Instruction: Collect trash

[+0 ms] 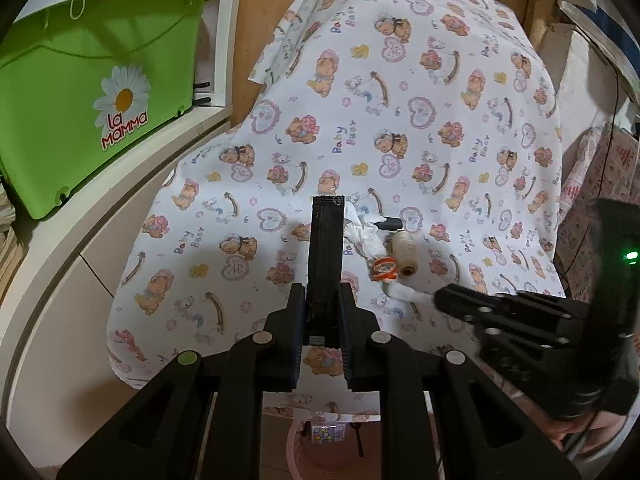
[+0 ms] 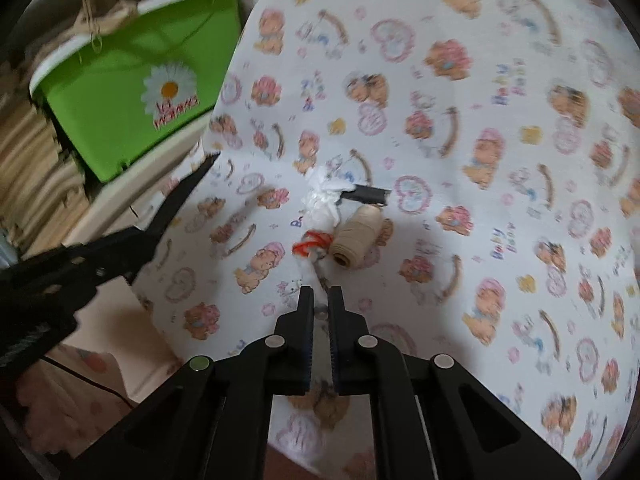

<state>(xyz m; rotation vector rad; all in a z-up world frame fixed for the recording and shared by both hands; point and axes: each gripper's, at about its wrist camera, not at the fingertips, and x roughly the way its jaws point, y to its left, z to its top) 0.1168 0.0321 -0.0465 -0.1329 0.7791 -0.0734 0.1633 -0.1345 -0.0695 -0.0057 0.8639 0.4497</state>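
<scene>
My left gripper [image 1: 322, 300] pinches a stiff black strip [image 1: 327, 248], my right gripper [image 2: 320, 300] nips the soft, light tissue [image 2: 320, 210] lying mid-cloth [image 2: 460, 160] beside the spool [image 2: 356, 236], best held by its twisted tail.

A long black strip wrapper [image 1: 327, 248] is held upright in the closed jaws of the left gripper [image 1: 322, 304]. On the bear-print cloth [image 1: 460, 120], crumpled white tissue [image 2: 320, 204] is seen lying beside a small black piece [image 2: 370, 194]. An orange-and-white scrap [image 2: 310, 245] is found touching a cream thread spool [image 2: 356, 236], which lies on its side. A white twisted end is pinched by the right gripper [image 2: 320, 300].
</scene>
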